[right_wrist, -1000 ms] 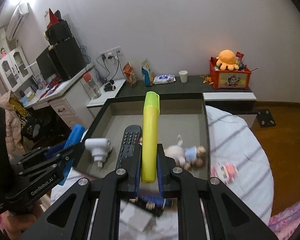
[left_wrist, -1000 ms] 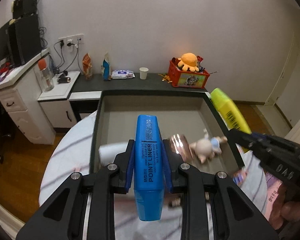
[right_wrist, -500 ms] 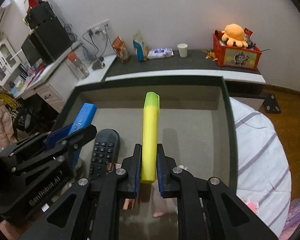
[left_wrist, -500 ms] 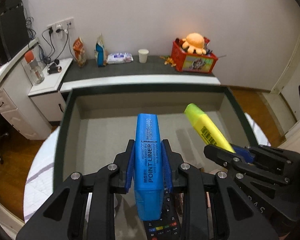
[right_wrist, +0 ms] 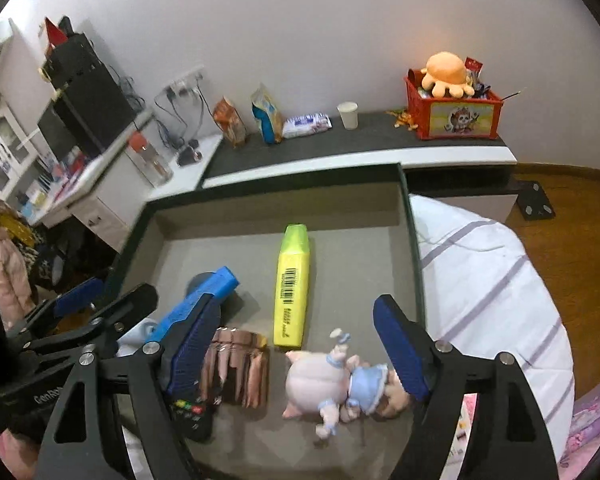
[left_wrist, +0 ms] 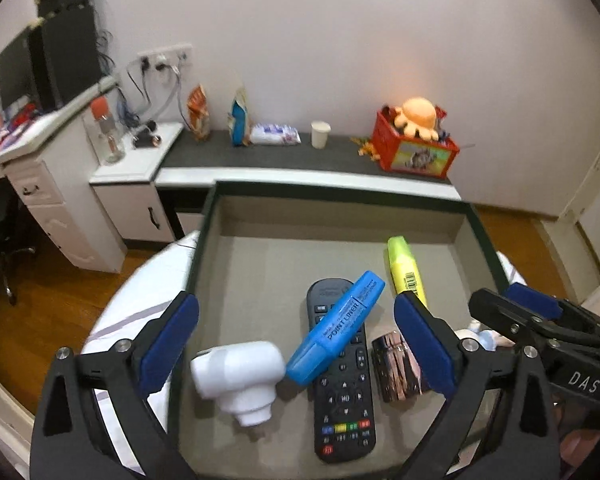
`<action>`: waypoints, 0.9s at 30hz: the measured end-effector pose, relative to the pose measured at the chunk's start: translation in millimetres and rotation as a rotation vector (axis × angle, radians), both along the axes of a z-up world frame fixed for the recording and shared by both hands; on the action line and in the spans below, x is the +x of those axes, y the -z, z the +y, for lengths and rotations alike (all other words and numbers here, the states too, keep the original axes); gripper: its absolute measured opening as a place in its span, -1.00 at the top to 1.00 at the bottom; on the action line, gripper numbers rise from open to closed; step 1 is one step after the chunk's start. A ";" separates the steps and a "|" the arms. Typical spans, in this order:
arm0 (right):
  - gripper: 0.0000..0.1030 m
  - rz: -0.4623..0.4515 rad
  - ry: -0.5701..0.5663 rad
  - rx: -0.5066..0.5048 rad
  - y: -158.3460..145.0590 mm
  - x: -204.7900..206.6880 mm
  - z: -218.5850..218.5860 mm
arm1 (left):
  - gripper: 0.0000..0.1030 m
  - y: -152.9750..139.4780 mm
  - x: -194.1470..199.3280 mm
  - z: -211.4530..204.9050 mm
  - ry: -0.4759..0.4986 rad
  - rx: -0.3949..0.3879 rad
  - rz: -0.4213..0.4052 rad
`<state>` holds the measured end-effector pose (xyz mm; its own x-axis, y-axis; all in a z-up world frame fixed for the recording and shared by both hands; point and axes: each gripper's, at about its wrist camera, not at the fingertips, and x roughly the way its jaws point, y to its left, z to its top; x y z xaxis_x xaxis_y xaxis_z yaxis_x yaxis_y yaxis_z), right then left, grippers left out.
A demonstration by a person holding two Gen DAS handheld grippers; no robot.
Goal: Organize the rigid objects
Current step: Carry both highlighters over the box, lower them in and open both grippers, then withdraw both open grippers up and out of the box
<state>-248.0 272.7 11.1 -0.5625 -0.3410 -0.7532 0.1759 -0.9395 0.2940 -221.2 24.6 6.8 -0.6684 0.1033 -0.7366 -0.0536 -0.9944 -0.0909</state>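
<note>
My left gripper point(left_wrist: 294, 316) hangs over the grey tray point(left_wrist: 340, 196), jaws opening wide, pads touching nothing. Between and below them the blue highlighter point(left_wrist: 336, 328) lies slanted across the black remote point(left_wrist: 342, 384). A white plug-like object point(left_wrist: 240, 376) and a copper cylinder point(left_wrist: 398, 368) flank the remote. My right gripper point(right_wrist: 300, 320) is also opening, with nothing pressed by its pads. The yellow highlighter point(right_wrist: 292, 284) lies flat on the tray point(right_wrist: 268, 180) floor ahead of it. A small doll point(right_wrist: 332, 380) rests under the right jaw, beside the copper cylinder point(right_wrist: 240, 368).
The tray sits on a round table with a white striped cloth point(right_wrist: 480, 272). Behind it runs a dark sideboard with a red crate point(right_wrist: 456, 114), a paper cup point(right_wrist: 348, 115) and snack bags. A white desk point(left_wrist: 60, 168) stands at left, wooden floor around.
Both grippers were shut on their highlighters and now stand open. The blue one dropped across the remote and the yellow one onto the tray floor. Both hands sank closer to the tray.
</note>
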 end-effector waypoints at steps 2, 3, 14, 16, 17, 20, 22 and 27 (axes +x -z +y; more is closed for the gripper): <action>-0.58 0.015 -0.002 -0.021 -7.0 10.0 2.0 | -0.97 -10.5 12.1 -2.4 -0.002 0.000 0.022; -0.63 0.022 0.001 -0.033 -11.0 16.8 3.6 | -0.98 -16.8 20.8 -2.9 -0.006 -0.002 0.034; -1.00 0.131 0.027 -0.090 -52.6 110.2 26.2 | -0.99 -63.9 116.0 -8.8 -0.010 -0.021 0.120; -1.00 0.151 0.032 -0.088 -58.8 129.6 29.5 | -0.99 -66.7 135.9 -9.7 -0.009 -0.035 0.131; -1.00 0.159 0.030 -0.087 -61.0 140.3 31.5 | -0.99 -66.7 143.5 -10.9 -0.008 -0.039 0.136; -1.00 0.182 0.040 -0.081 -63.1 173.5 40.0 | -0.99 -57.6 174.3 -15.8 -0.025 -0.057 0.134; -1.00 0.183 0.046 -0.069 -57.8 195.2 43.0 | -0.99 -46.3 191.0 -20.4 -0.019 -0.043 0.115; -1.00 0.127 0.078 -0.040 -29.5 230.2 51.1 | -0.99 -10.3 222.1 -27.4 -0.039 -0.012 0.033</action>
<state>-17.8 323.8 40.6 -0.6784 -0.3208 -0.6609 0.1408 -0.9397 0.3116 0.9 -2.8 17.2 -0.6960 0.0679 -0.7148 -0.0173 -0.9968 -0.0778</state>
